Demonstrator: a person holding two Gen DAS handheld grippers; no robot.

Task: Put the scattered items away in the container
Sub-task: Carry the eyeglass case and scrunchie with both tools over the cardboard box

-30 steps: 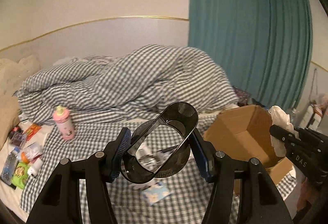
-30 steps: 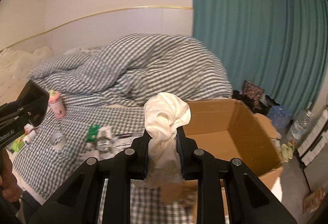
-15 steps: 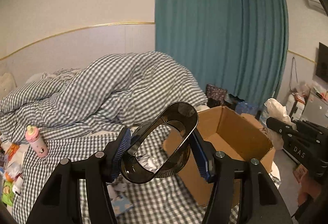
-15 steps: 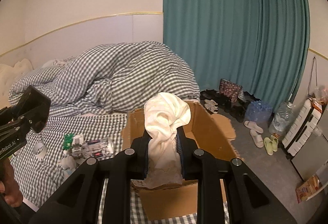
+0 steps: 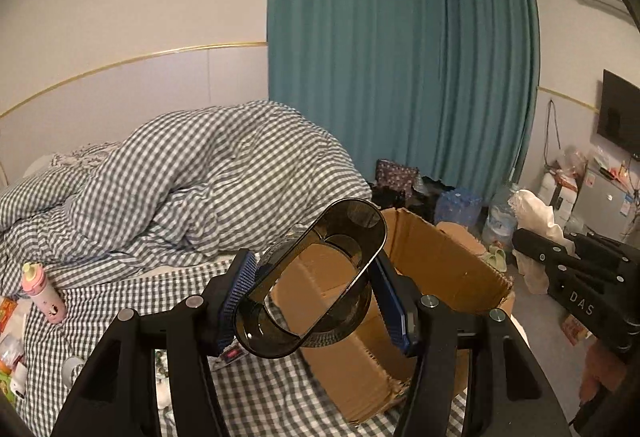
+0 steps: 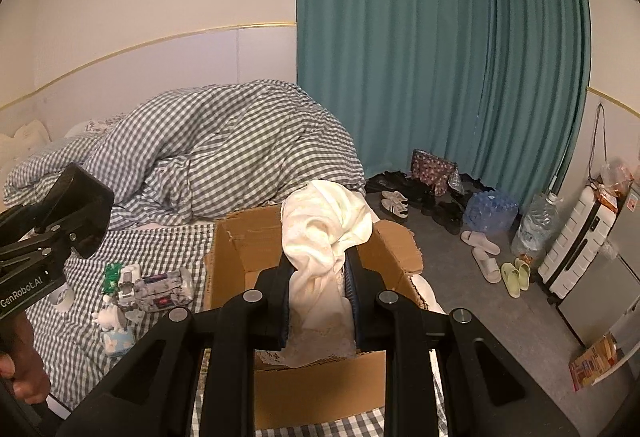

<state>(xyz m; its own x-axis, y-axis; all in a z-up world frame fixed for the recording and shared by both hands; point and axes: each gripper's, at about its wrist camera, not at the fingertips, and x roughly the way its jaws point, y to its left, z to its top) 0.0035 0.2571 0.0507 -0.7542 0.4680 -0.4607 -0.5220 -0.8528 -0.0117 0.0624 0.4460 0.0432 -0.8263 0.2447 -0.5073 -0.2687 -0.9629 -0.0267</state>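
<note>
My left gripper (image 5: 314,301) is shut on a dark smoky see-through plastic container (image 5: 316,281), held in front of the open cardboard box (image 5: 444,261) on the bed. My right gripper (image 6: 318,289) is shut on a cream-white cloth (image 6: 324,225) that bunches above the fingers and hangs below them, over the same cardboard box (image 6: 236,257). The box looks empty inside. In the left wrist view the right gripper (image 5: 524,237) with its cloth (image 5: 534,209) shows at the right, beyond the box. The left gripper's body (image 6: 60,229) shows at the left edge of the right wrist view.
Loose items lie on the checked sheet: a pink bottle (image 5: 42,293), a wipes pack (image 6: 164,287), small packets (image 6: 116,341) and a tape roll (image 6: 62,297). A heaped checked duvet (image 6: 224,149) fills the back. Shoes, slippers (image 6: 486,259), water bottles (image 6: 536,225) and a white suitcase (image 6: 576,241) crowd the floor right.
Both grippers have swung to the right with their loads. The box has come from the right side to the middle of both views, and the scattered items have slid off to the left.
</note>
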